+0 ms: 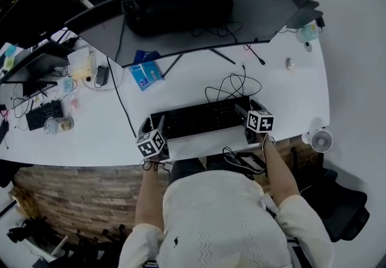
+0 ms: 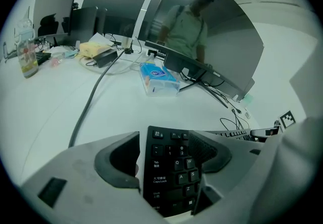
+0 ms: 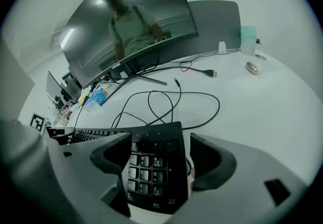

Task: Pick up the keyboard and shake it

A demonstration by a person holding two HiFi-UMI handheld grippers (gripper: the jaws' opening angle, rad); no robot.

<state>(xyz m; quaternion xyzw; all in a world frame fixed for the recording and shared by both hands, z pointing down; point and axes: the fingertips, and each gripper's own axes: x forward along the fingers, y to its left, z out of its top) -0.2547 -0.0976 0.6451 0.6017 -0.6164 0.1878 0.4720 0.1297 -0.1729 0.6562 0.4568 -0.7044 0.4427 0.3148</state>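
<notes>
A black keyboard (image 1: pixel 199 117) lies along the near edge of the white desk (image 1: pixel 289 98), in front of me. My left gripper (image 1: pixel 158 130) is at its left end. In the left gripper view the Esc, Tab and Caps Lock end of the keyboard (image 2: pixel 174 167) sits between the jaws of the left gripper (image 2: pixel 169 162); the inner jaw overlaps the keys. My right gripper (image 1: pixel 248 112) is at the number-pad end. The right gripper (image 3: pixel 159 160) has its jaws closed in on the keyboard (image 3: pixel 151 162). Whether the keyboard is off the desk does not show.
A wide curved monitor (image 1: pixel 199 13) stands just behind the keyboard. The keyboard's black cable (image 1: pixel 232 87) lies in loops on the desk. A blue tissue pack (image 1: pixel 145 73) is at back left, a small white fan (image 1: pixel 321 139) beside the desk's right end, and a second keyboard (image 1: pixel 42 114) at far left.
</notes>
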